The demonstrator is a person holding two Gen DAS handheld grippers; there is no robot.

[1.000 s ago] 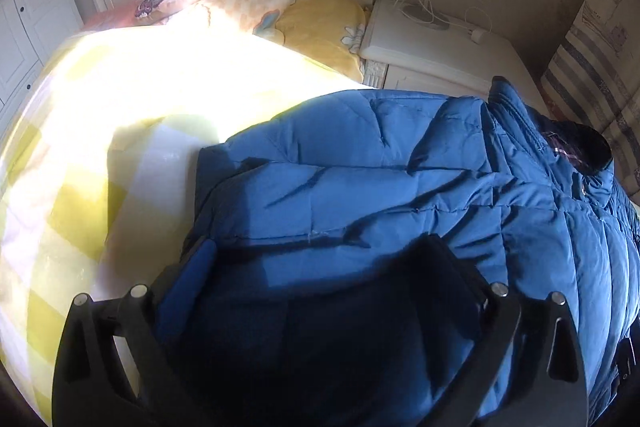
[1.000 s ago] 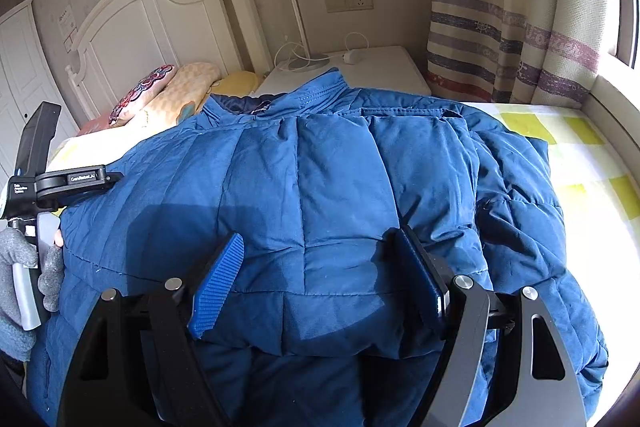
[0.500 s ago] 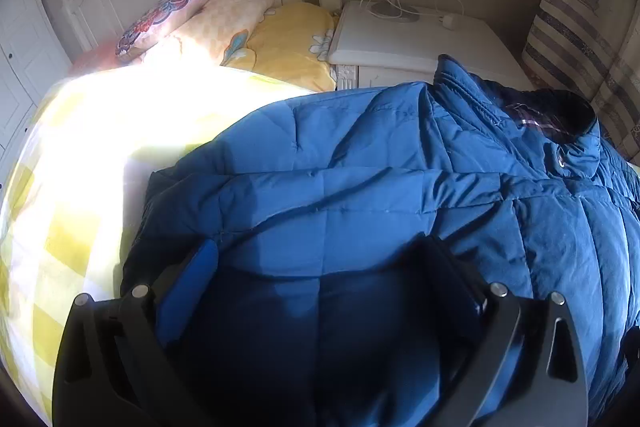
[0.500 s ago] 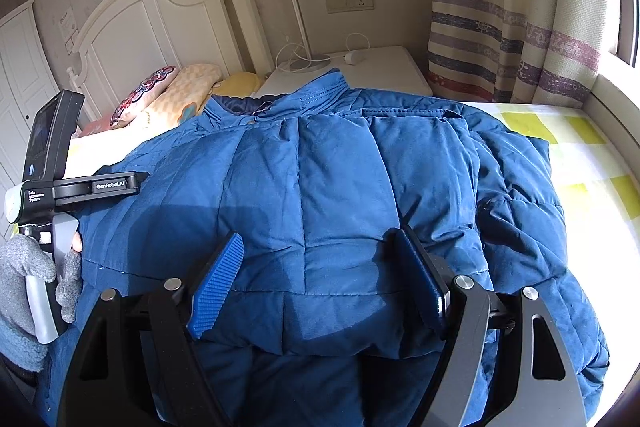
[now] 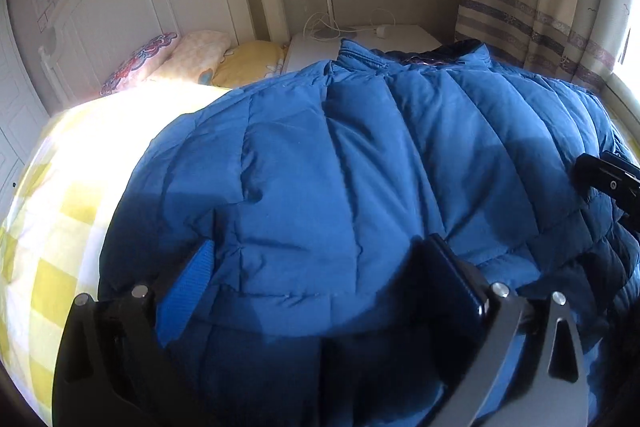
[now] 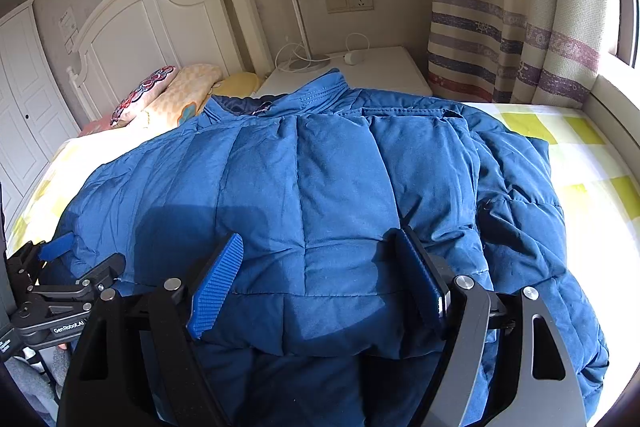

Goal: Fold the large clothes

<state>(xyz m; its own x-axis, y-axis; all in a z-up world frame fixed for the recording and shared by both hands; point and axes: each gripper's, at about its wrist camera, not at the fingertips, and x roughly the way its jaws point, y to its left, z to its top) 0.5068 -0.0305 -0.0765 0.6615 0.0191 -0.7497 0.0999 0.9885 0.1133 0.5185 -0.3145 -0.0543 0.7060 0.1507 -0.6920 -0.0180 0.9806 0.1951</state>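
Observation:
A large blue padded jacket (image 5: 360, 167) lies spread on the bed, collar toward the headboard; it also fills the right wrist view (image 6: 320, 195). My left gripper (image 5: 320, 263) is open, its jaws wide apart over the jacket's near left hem. My right gripper (image 6: 320, 251) is open, jaws wide apart over the near hem further right. The left gripper also shows at the left edge of the right wrist view (image 6: 72, 267). Part of the right gripper shows at the right edge of the left wrist view (image 5: 608, 179). Whether the pads touch the fabric is unclear.
The bed has a yellow-and-white checked sheet (image 5: 60, 227), sunlit. Pillows (image 5: 180, 55) lie by the white headboard (image 6: 160, 27). A white nightstand (image 6: 380, 67) with a lamp pole and cable stands behind the collar. A striped curtain (image 6: 500, 27) and window are at right.
My left gripper has swung right, so the jacket now fills its view and the right gripper shows at the edge. The right gripper has hardly moved. Both stayed open.

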